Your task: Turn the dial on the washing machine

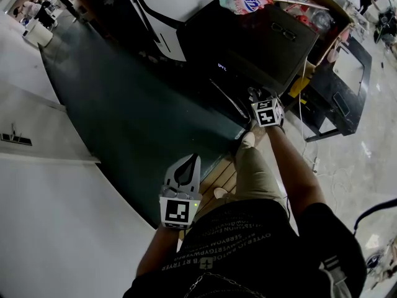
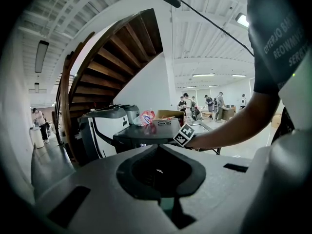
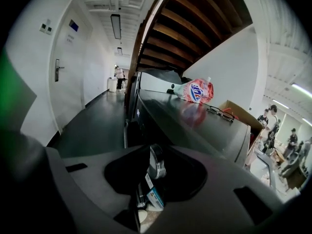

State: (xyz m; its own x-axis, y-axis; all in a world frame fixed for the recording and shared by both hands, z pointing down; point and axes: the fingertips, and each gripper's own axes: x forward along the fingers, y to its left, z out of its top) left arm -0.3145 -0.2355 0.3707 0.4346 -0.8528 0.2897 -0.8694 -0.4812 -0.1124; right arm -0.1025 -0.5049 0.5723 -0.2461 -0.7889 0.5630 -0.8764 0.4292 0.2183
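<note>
The dark washing machine (image 1: 260,42) stands at the top middle of the head view, with a small lit display (image 1: 221,66) on its front. My right gripper (image 1: 255,95) is at the machine's front right corner. In the right gripper view the silver dial (image 3: 157,161) shows edge-on between the jaws of the right gripper (image 3: 155,152), which close on it. My left gripper (image 1: 189,161) hangs back near my waist, away from the machine, jaws together and empty. The left gripper view looks past its tips (image 2: 160,147) at the machine (image 2: 146,136) and the right gripper (image 2: 182,133).
A pink detergent pouch (image 1: 246,0) and a pair of glasses (image 1: 283,31) lie on the machine's top. A cardboard box (image 1: 310,5) stands behind it, and a white appliance (image 1: 170,8) to its left. Dark green floor (image 1: 124,117) spreads to the left. A wooden staircase (image 2: 112,67) rises overhead.
</note>
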